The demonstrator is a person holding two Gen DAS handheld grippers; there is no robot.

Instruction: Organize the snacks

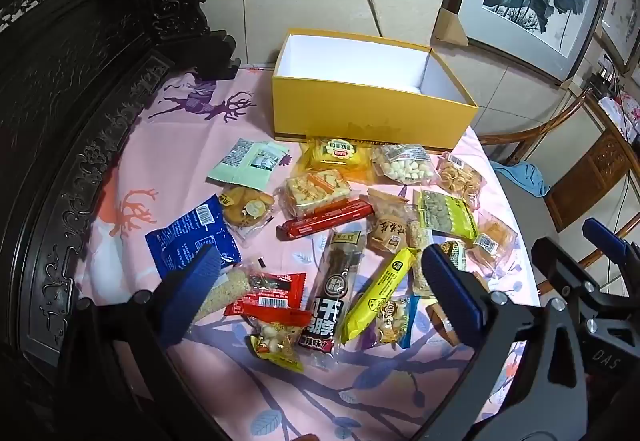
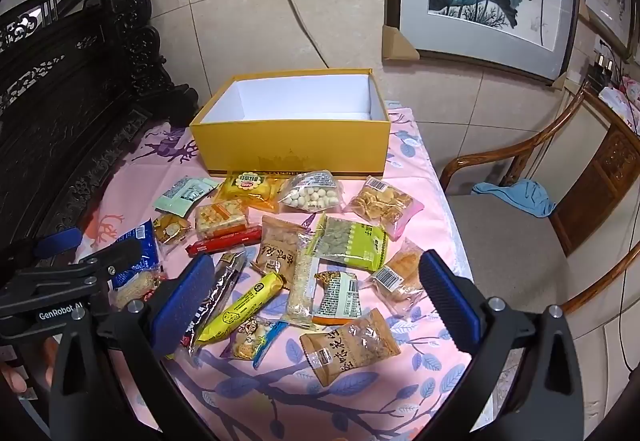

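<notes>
Left gripper [image 1: 316, 293] nearest the lens, jaws wide apart, nothing between them, above the snack packets [image 1: 344, 225]. Right gripper [image 2: 316, 297] likewise spread and unloaded. Packets lie scattered on pink tablecloth [image 2: 360, 401]. Behind them: yellow box [image 2: 292, 145], open, no snacks inside.

Left gripper [image 1: 320, 289]: black plastic frame, two broad fingers [image 1: 452, 289] showing blue ribbed pads, silver screw heads sitting at the pivots. In the right wrist view its body is showing white lettering, "GenRobot.AI".

Right gripper [image 2: 316, 301]: same build, with black angular arms, blue textured pads on the fingers [image 2: 450, 299], round silver screws catching light at each joint. From the left wrist view, its side is bearing embossed letters reading "DAS".

Fingertips of a hand [image 2: 16, 377] are showing at the lower left edge of the right wrist view; no sleeve visible.
</notes>
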